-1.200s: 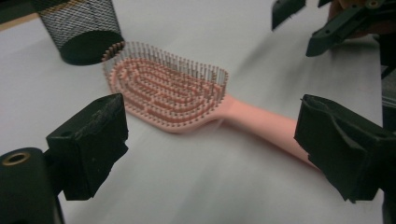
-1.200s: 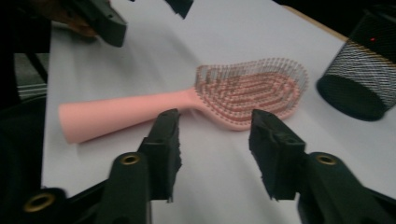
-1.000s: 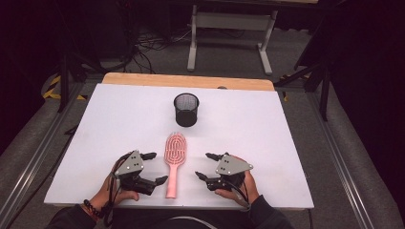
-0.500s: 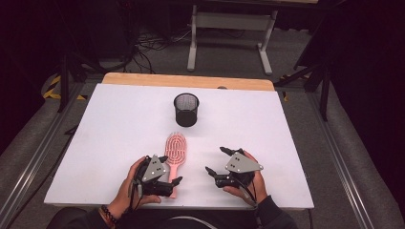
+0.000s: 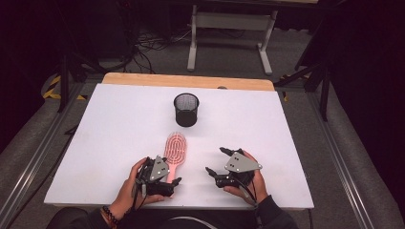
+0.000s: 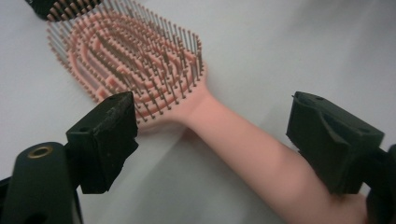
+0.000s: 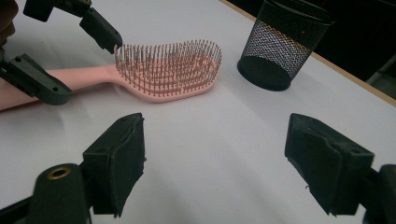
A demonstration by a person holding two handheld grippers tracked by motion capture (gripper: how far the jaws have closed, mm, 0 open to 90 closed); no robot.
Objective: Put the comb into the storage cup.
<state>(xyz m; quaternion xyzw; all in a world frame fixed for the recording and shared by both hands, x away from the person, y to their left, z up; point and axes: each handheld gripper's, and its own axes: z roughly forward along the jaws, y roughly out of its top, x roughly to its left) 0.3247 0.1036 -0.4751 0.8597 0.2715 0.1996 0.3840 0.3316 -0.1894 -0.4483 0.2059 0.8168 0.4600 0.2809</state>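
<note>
Currently, in the high view, a pink hairbrush is being shown lying flat on the white desk, bristles up, its head pointing toward a black mesh cup that is standing upright farther back, near but apart from the brush. The left gripper is being held over the brush handle at the near edge, while the right gripper is being kept just beside it over bare desk, its jaws spread and holding nothing. In the left gripper view, the handle is being straddled by the left gripper: its jaws are standing apart on either side, and the right-hand jaw is appearing very near the handle, though pressing is not being seen; the jaws have just been narrowing slightly around it. In the right gripper view, the right gripper is being pointed across empty desk toward the hairbrush and the mesh cup, with the left gripper's jaws being seen beside the handle. The step in hand is being judged as the grasp of the handle; next, the left jaws are probably needing to be closed squarely on it before any lift toward the cup.
</note>
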